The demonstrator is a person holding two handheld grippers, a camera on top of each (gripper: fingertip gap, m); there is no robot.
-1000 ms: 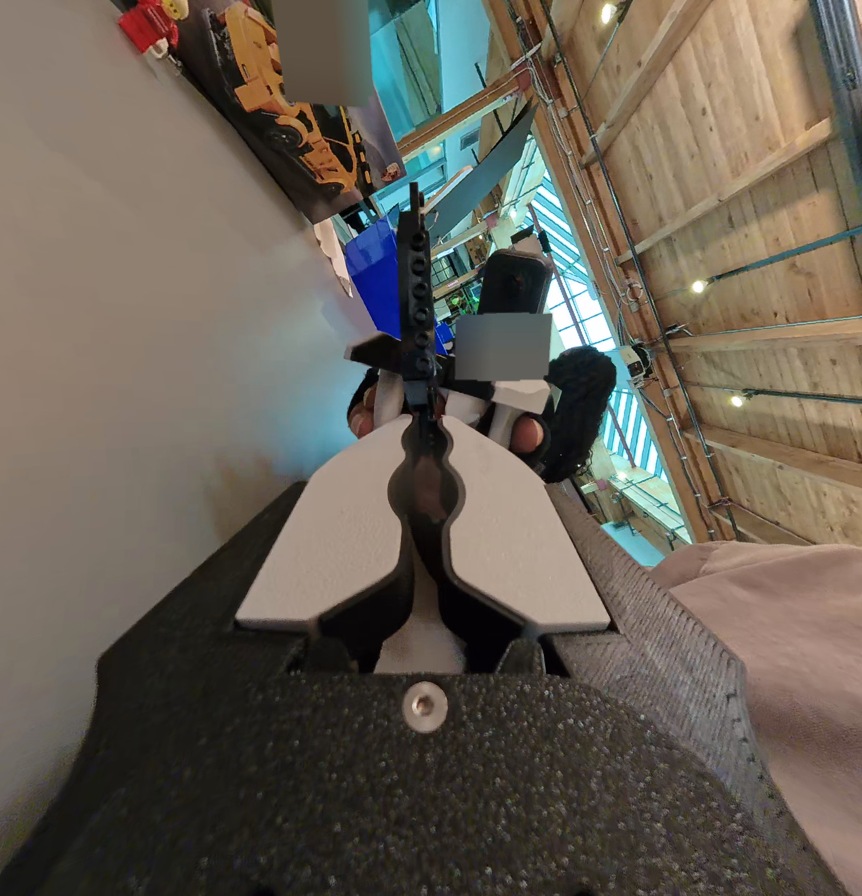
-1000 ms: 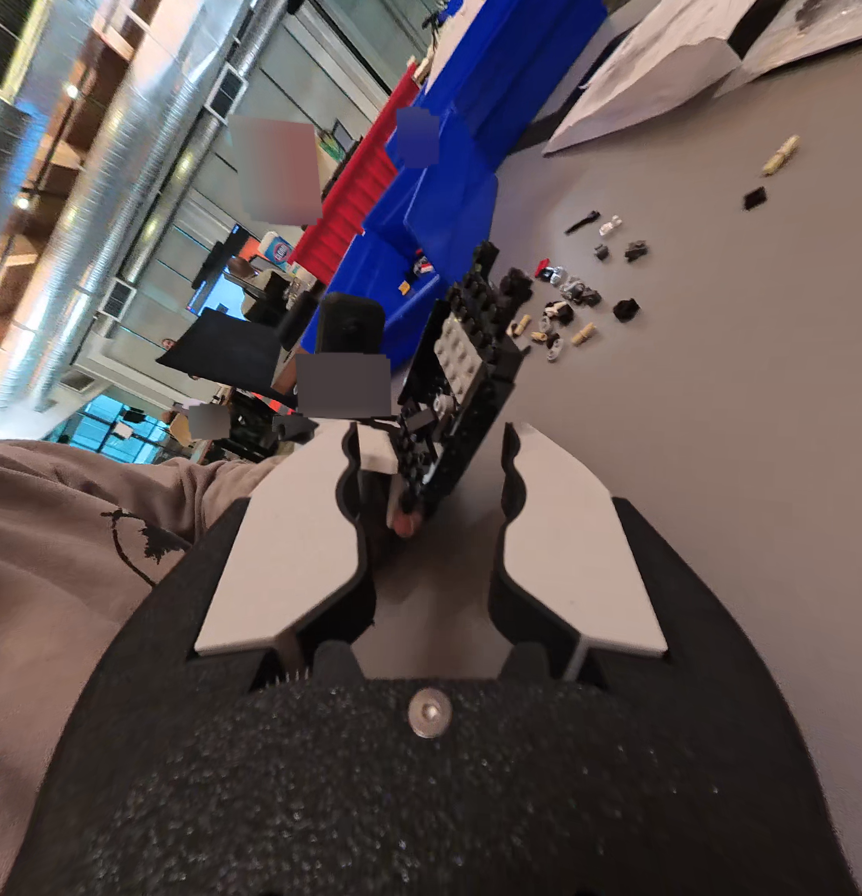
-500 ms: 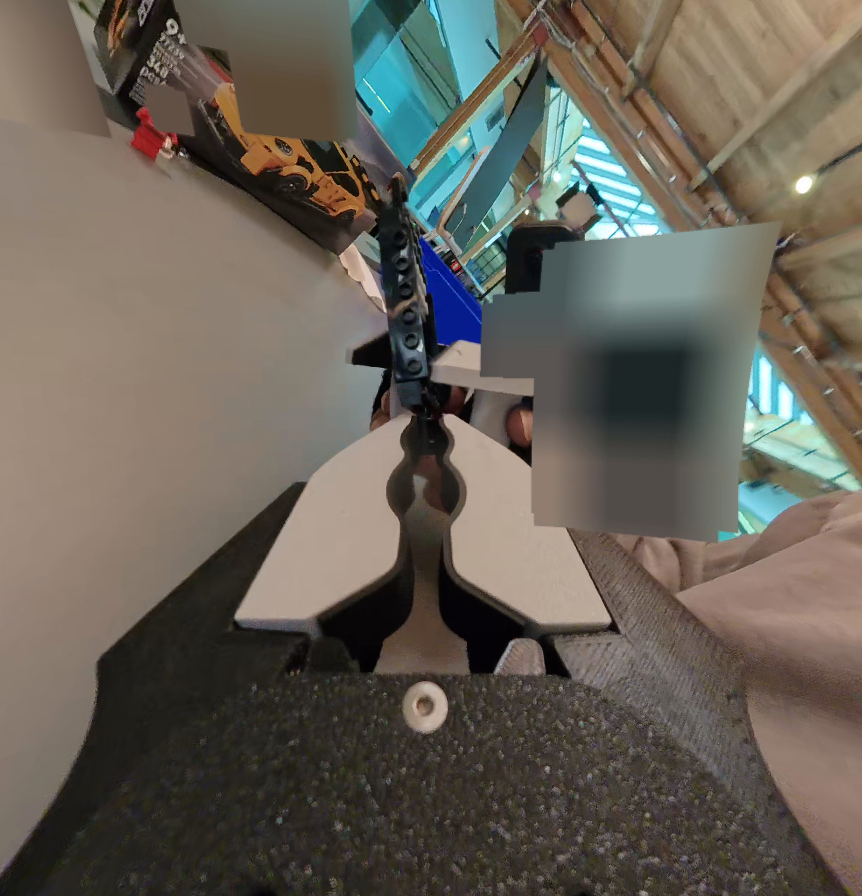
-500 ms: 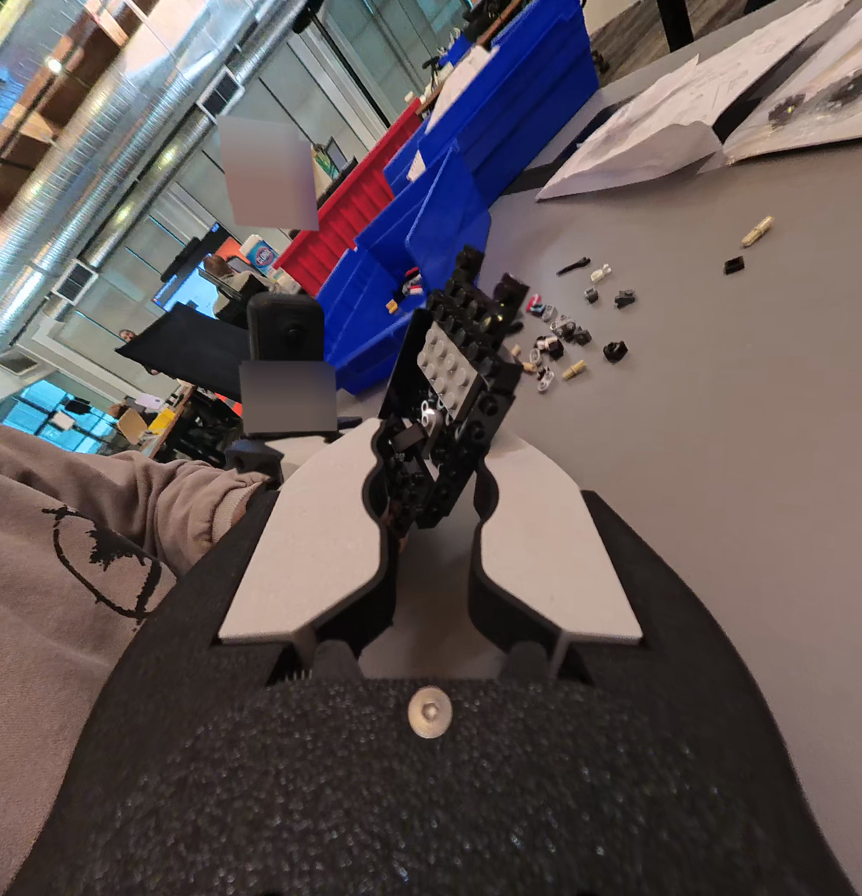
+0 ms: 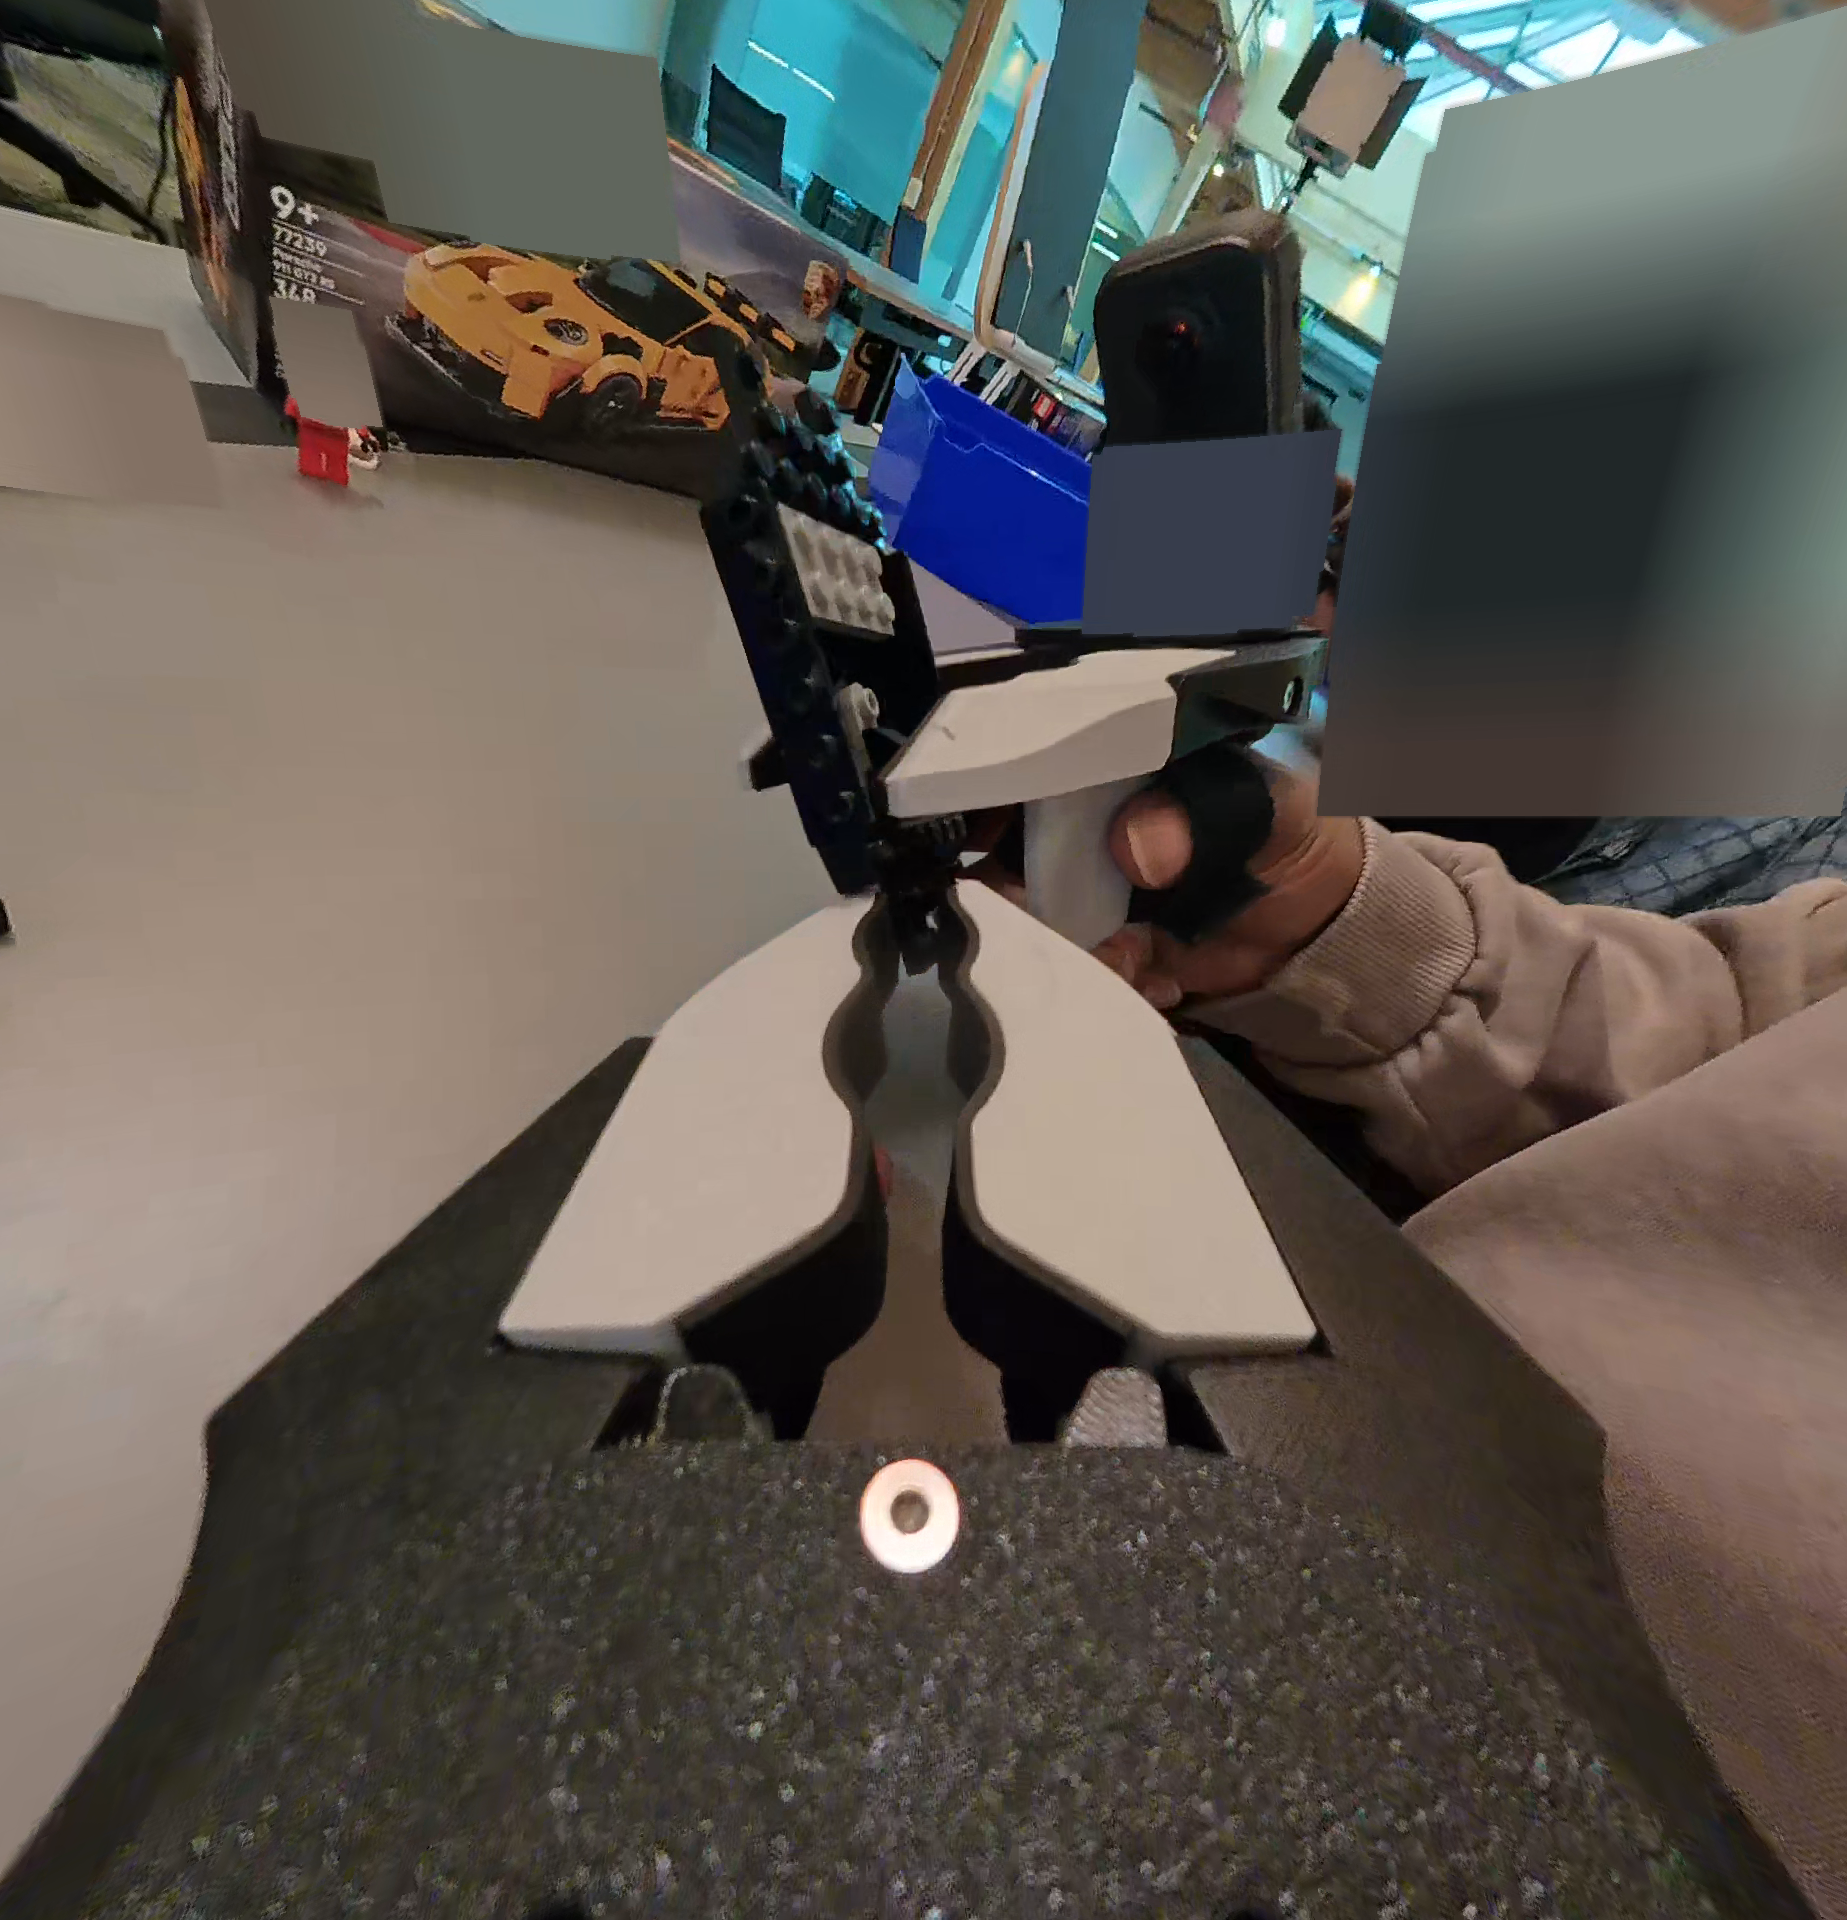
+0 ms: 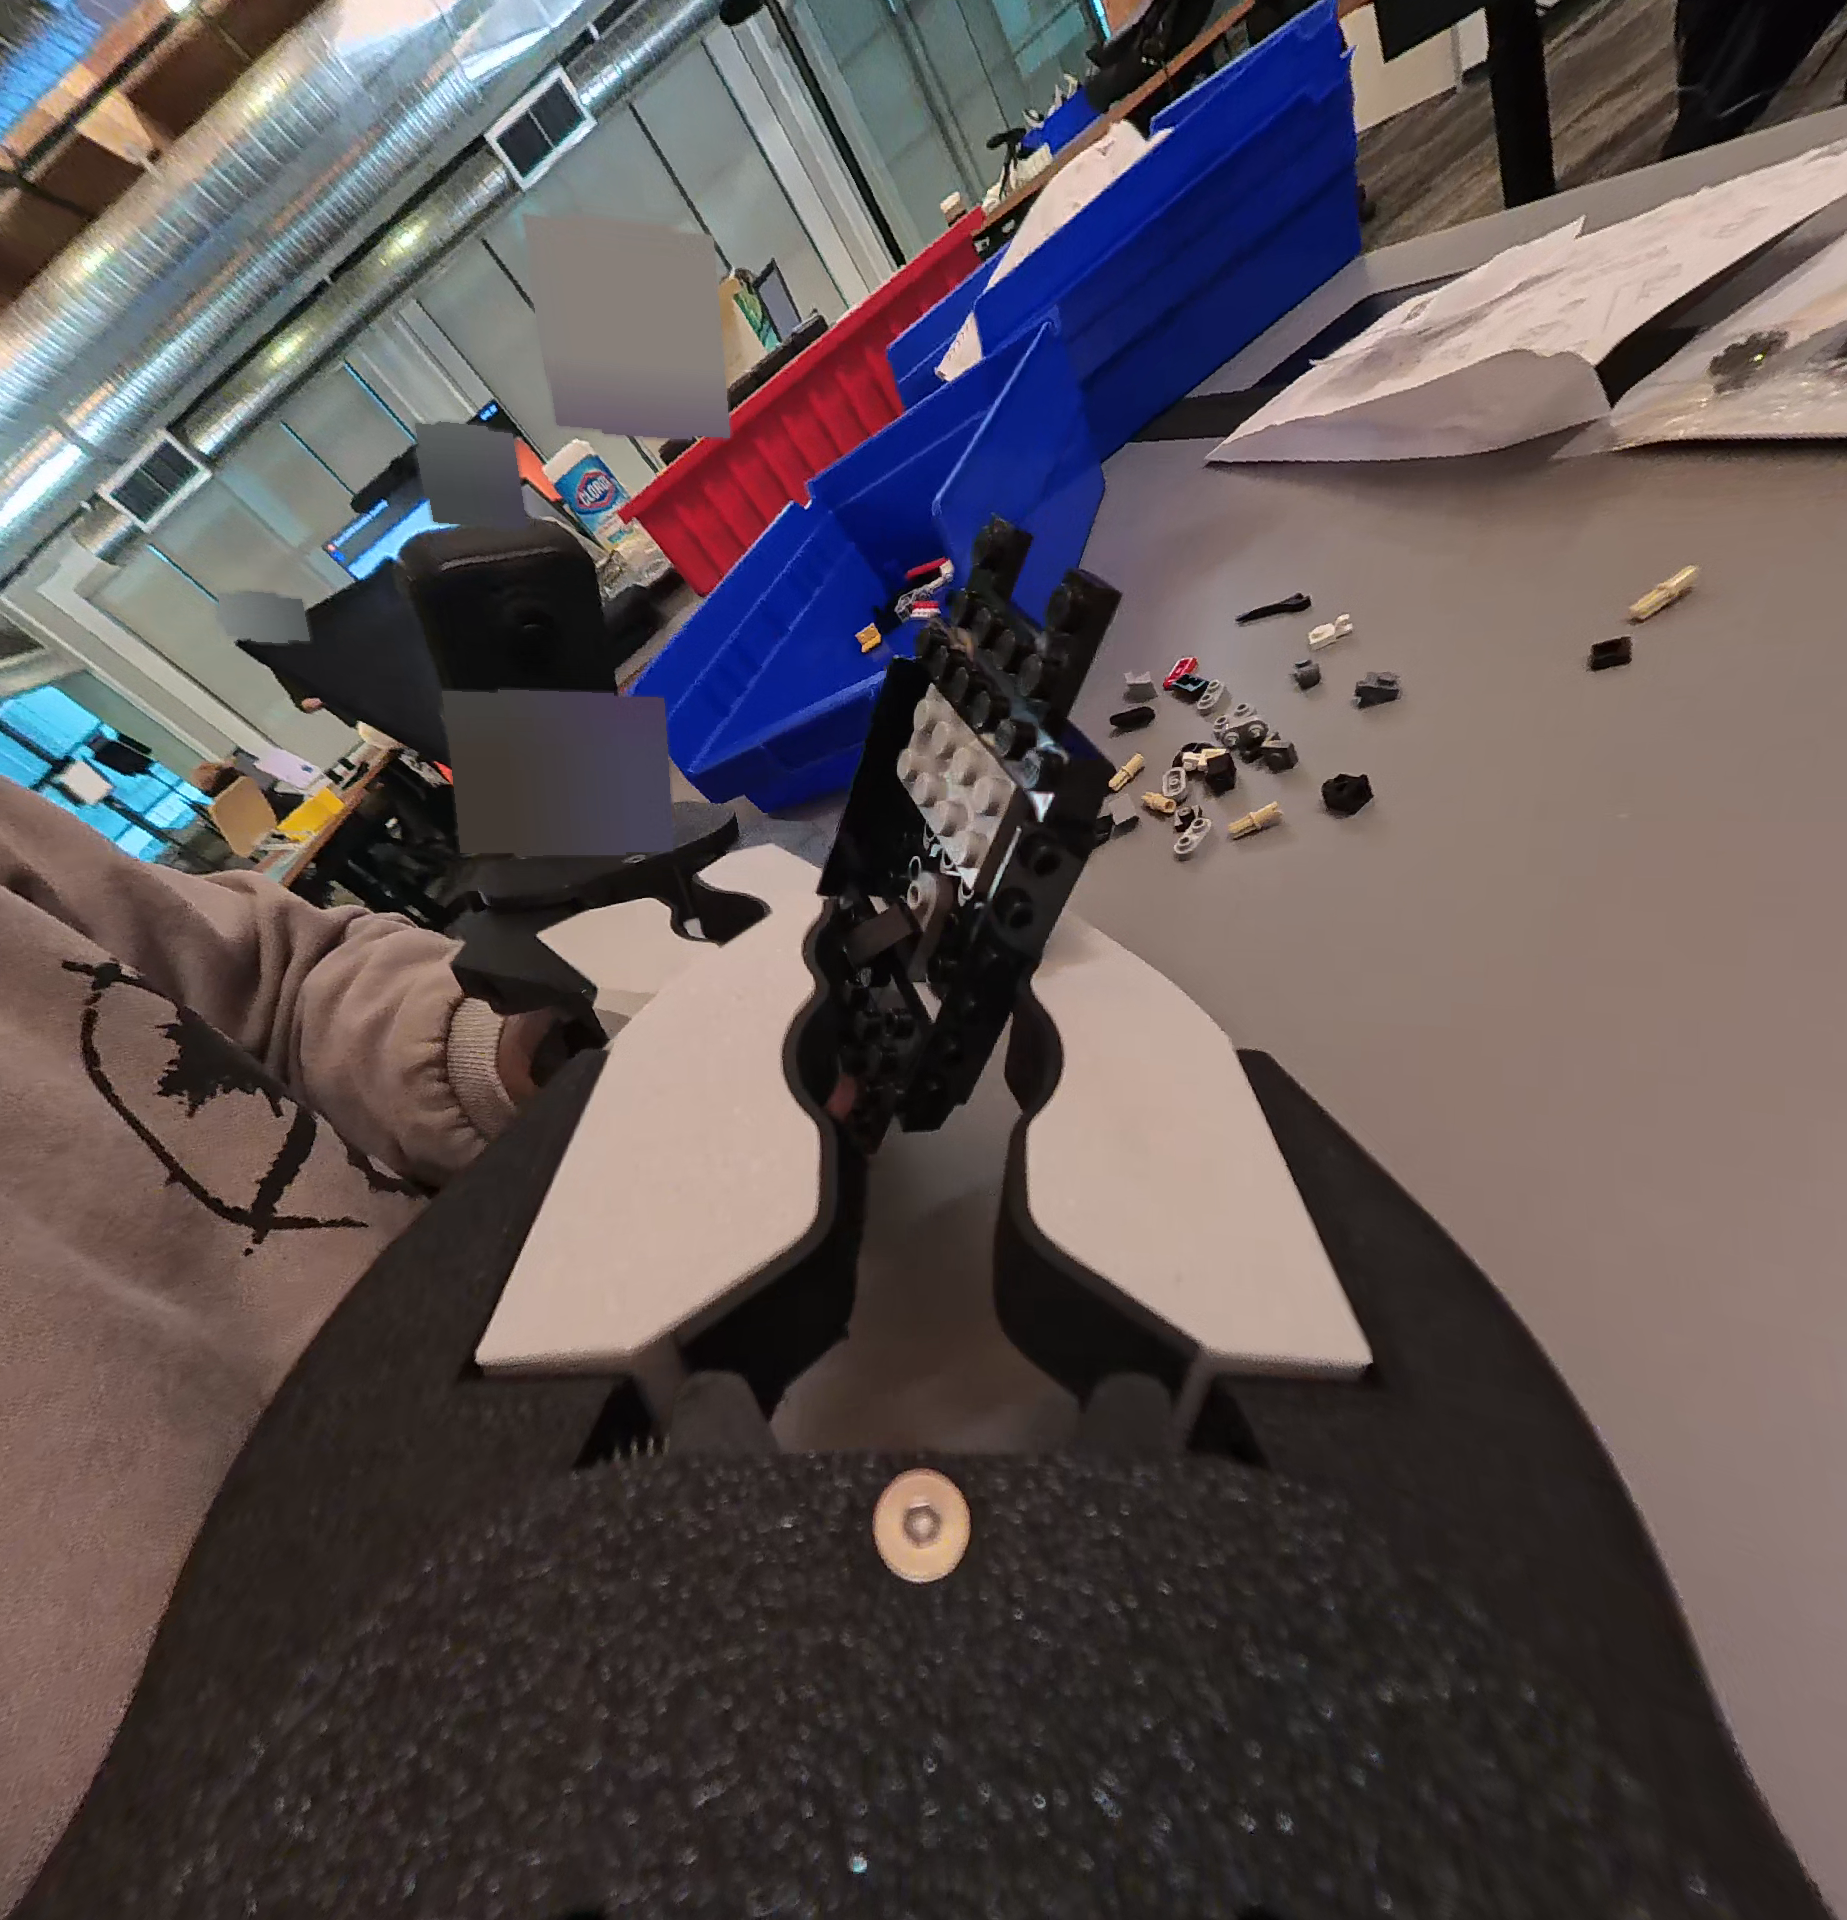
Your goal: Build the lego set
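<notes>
A black Lego assembly (image 5: 794, 623) with a light grey studded plate is held up above the grey table (image 5: 327, 831), tilted. My left gripper (image 5: 914, 920) is shut on the small black part at its lower end. My right gripper (image 6: 919, 997) is shut across the assembly's (image 6: 960, 831) lower half from the side. The right gripper's white finger (image 5: 1044, 727) shows in the left wrist view, with a gloved hand behind it. The left gripper's white finger (image 6: 628, 935) shows at the left in the right wrist view.
Loose small Lego pieces (image 6: 1210, 748) lie scattered on the table (image 6: 1521, 1039) beyond the assembly. Blue bins (image 6: 1002, 499) and a red bin (image 6: 794, 457) stand behind. An open instruction booklet (image 6: 1521, 343) lies far right. The set's box (image 5: 545, 343) and a small red piece (image 5: 321, 457) sit far left. The tips of both grippers are at nearly the same place.
My right gripper went from open beside the assembly to shut on it. Both grippers rolled toward level, and the assembly turned from edge-on to showing its studded face in the left wrist view.
</notes>
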